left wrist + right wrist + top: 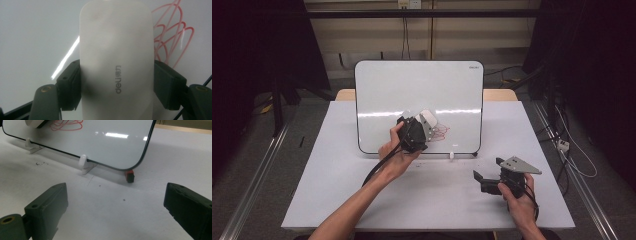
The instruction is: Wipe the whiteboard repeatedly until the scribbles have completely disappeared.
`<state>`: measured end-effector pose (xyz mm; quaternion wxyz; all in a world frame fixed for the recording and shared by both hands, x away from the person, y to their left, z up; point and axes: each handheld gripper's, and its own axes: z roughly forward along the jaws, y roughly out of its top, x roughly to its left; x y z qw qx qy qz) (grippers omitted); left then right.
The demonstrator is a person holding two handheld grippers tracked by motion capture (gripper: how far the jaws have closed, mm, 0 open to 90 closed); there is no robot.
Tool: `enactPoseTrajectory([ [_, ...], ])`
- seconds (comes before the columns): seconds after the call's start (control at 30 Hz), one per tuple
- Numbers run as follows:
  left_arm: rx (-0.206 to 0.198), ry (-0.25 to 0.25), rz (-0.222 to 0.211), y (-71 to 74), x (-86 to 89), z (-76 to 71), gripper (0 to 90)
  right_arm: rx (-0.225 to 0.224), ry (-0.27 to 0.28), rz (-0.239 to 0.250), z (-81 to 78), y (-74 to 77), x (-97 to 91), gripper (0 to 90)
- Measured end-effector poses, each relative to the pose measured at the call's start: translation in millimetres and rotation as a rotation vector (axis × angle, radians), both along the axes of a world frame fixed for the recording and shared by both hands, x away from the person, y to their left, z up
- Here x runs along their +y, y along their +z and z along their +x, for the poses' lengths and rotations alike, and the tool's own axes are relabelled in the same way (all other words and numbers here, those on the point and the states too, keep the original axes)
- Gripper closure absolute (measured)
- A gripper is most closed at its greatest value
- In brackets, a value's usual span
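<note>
Whiteboard (412, 85) is propped upright on small white clip feet (82, 161) toward the far side of the white surface (337, 175), and every other place is given from it. A white eraser (116, 62), marked with a grey brand name, is clamped between the two black jaws of the left hand-held gripper (424, 122), whose pads are pressed against the eraser's long sides. The eraser is held against the lower middle of the whiteboard's face, just beside a tangle of red scribbled loops (172, 35) that is seen at the eraser's right edge in the left gripper view. In the high view the scribble (442, 131) is seen low on the whiteboard, toward its right half. A bright streak of reflected light (65, 58) is cast across the whiteboard on the eraser's other side.

The right hand-held gripper (487, 170) is held in front of the whiteboard's lower right corner, well apart from it and low over the surface. Its jaws are spread wide, with nothing between them. In the right gripper view a small red and black piece (129, 175) is seen under the whiteboard's lower corner, and a few dark specks (41, 163) are scattered on the surface just before the whiteboard's bottom edge.
</note>
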<state>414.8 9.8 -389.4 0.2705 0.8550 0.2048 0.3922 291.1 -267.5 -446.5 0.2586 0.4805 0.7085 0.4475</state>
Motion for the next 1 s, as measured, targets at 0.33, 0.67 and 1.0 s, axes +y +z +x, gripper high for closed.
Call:
enactPoseTrajectory([
  [0.33, 0.001, -0.037, 0.038, -16.3, -10.3, -14.9, 31.0, 0.003, 0.002, 0.001, 0.2, -0.1, 0.6, 5.6],
  [0.67, 0.008, -0.069, 0.060, -22.8, -13.3, -20.5, 31.0, 0.003, 0.003, 0.000, 0.0, -0.1, 0.6, 5.6],
  [1.0, 0.039, -0.062, 0.013, -6.2, -13.3, -5.3, 31.0, 0.002, 0.003, -0.001, 0.0, -0.2, 0.2, 5.6],
])
